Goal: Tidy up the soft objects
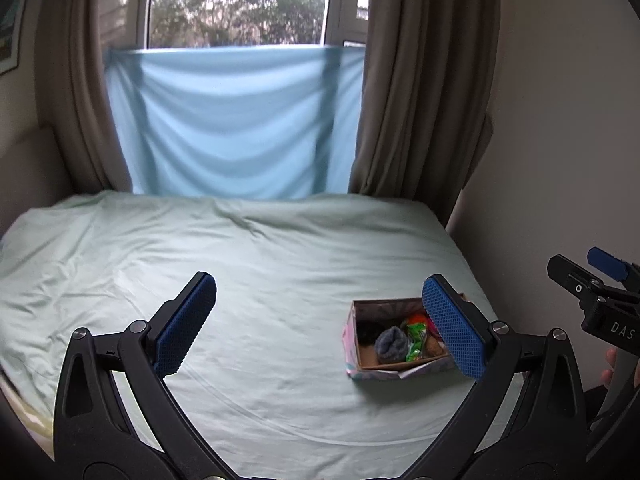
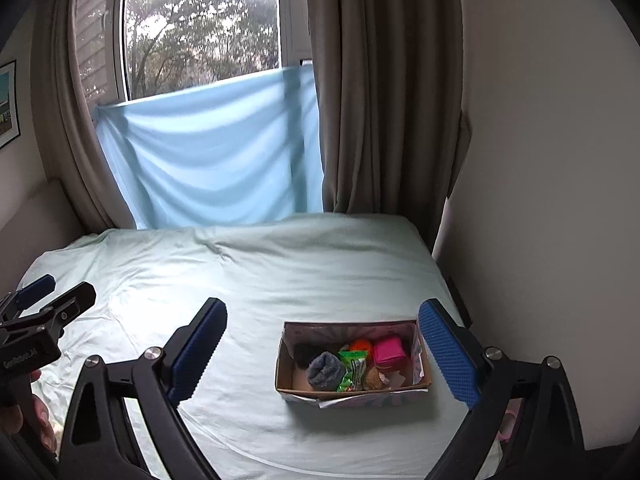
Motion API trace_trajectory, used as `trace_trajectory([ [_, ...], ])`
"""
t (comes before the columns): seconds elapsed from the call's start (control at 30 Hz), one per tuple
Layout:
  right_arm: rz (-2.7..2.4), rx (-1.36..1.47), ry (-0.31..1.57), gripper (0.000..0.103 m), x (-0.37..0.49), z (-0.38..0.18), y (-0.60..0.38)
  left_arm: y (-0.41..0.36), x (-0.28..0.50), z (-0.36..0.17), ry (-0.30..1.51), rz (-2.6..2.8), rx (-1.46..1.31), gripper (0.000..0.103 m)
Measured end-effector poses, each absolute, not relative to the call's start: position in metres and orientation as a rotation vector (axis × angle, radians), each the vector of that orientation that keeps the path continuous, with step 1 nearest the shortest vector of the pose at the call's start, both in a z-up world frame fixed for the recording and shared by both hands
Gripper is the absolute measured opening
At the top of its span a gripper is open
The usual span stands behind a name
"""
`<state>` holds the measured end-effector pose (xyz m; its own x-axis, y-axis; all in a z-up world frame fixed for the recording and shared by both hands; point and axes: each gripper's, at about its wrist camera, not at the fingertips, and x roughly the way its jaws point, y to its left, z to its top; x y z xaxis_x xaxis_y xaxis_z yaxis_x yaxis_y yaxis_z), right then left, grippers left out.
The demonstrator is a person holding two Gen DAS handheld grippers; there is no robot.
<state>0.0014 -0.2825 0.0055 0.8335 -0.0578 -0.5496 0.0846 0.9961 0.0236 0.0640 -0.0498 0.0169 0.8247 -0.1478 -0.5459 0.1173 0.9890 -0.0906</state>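
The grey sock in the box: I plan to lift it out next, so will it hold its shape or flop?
The grey sock looks rolled into a fuzzy bundle, so it will probably squash between the pads and may unroll and dangle. It seems light for its bulk. It sits against the green packet in the box, so that might get dragged along.

- Pale green cloth bedsheet [image 2: 280, 272]: matt, softly creased.
- Brown cardboard box [image 2: 352, 394]: matt, printed paper outside.
- Grey knitted sock roll [image 2: 326, 370]: fuzzy.
- Green wrapper [image 2: 352, 364]: glossy plastic.
- Blue gripper pads [image 1: 454, 330]: textured, rubbery.
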Motion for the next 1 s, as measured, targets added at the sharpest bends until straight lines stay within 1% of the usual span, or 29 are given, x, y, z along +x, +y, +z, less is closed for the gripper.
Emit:
trace_trajectory([
  [0.3, -0.099, 0.054, 0.52, 0.096, -0.014, 0.011, -0.271, -0.047, 0.042, 0.027, 0.499, -0.1, 0.011, 0.103],
  [1.0, -0.076, 0.045, 0.494, 0.096, -0.002, 0.01, -0.266, -0.048, 0.044, 0.024, 0.481, -0.075, -0.001, 0.103],
])
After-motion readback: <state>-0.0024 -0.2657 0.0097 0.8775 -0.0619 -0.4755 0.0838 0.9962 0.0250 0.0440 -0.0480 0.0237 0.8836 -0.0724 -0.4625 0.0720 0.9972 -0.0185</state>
